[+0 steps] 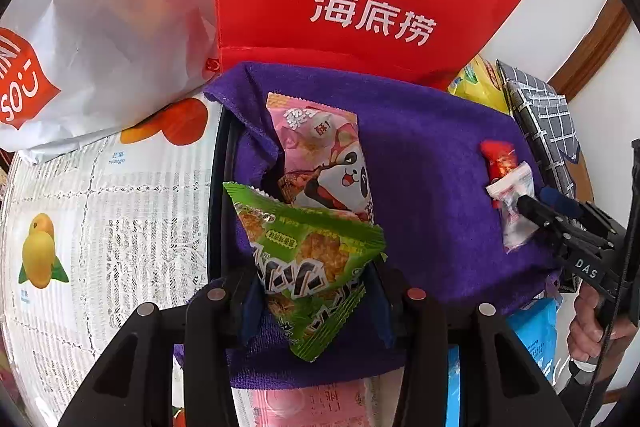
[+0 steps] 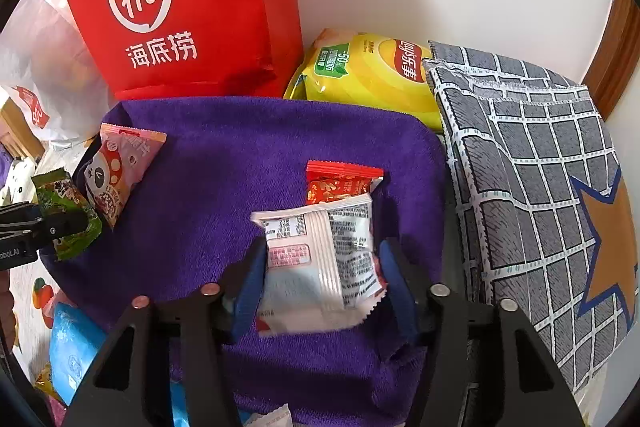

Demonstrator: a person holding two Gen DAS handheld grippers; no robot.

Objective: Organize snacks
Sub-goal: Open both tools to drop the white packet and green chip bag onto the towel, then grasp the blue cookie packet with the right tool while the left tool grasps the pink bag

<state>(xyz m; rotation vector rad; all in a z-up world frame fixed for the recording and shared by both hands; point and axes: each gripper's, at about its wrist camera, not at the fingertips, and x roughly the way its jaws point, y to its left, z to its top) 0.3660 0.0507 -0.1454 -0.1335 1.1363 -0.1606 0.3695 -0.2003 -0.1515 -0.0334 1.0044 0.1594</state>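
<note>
Green snack packet (image 1: 308,267) clamped in left tool (image 1: 316,303) (above purple cloth (image 1: 432,155))

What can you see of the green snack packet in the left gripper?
The green snack packet is a glossy, crinkled plastic pouch with serrated end seals, printed with bold black-and-white lettering and a picture of golden crispy pieces. The left gripper clamps its lower half, holding it tilted above the purple towel. Its top overlaps the pink panda packet behind; contact can't be told.

We see a plush, matt purple towel (image 2: 224,155), glossy plastic snack packets (image 1: 316,251), a matt red fabric bag (image 2: 188,7) and a woven checked cloth (image 2: 536,187).
</note>
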